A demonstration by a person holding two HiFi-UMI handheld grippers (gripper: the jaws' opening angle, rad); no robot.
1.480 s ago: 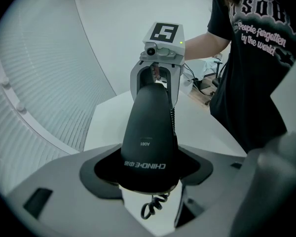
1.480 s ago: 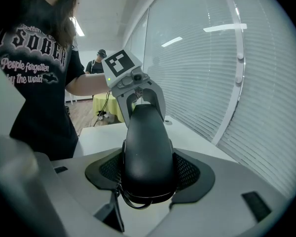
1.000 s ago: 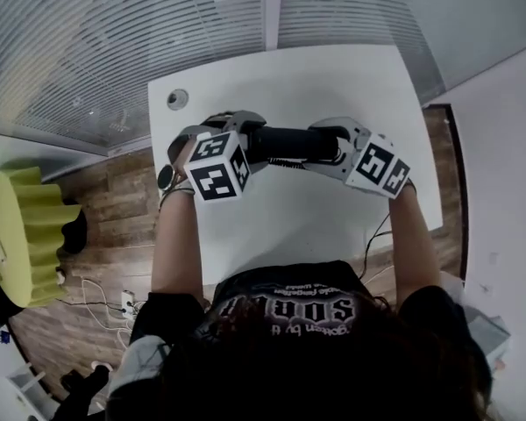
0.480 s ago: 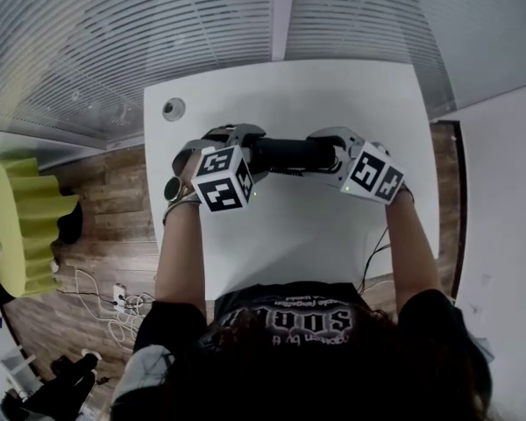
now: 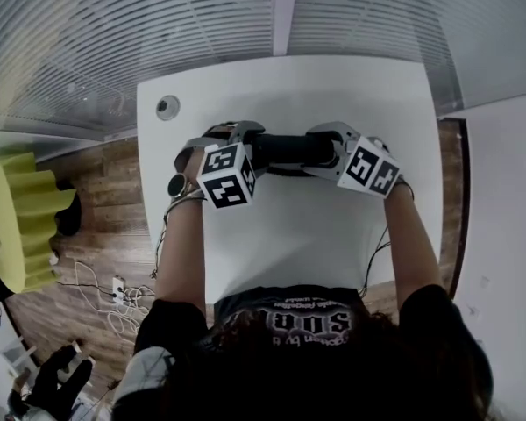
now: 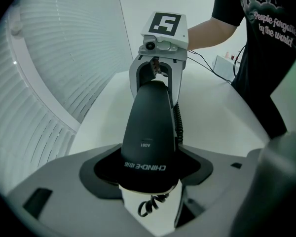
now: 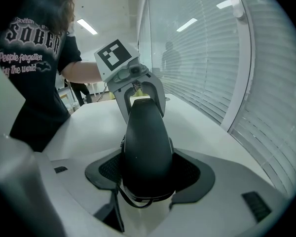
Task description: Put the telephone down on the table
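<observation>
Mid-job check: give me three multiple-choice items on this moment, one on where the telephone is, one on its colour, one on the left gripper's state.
1. Where is the telephone?
A. Between the left gripper and the right gripper, over the white table
B. Inside a box
C. Hanging on a wall hook

2. What colour is the telephone?
A. White
B. Black
C. Red

3. How do the left gripper's jaws stand?
A. Open, with nothing between them
B. Closed on one end of the telephone
C. Out of view

Answers:
1 A: each gripper view shows one end of it between that gripper's pads.
2 B: its body is black in all three views.
3 B: the left gripper view shows the pads pressed on the telephone's end.
</observation>
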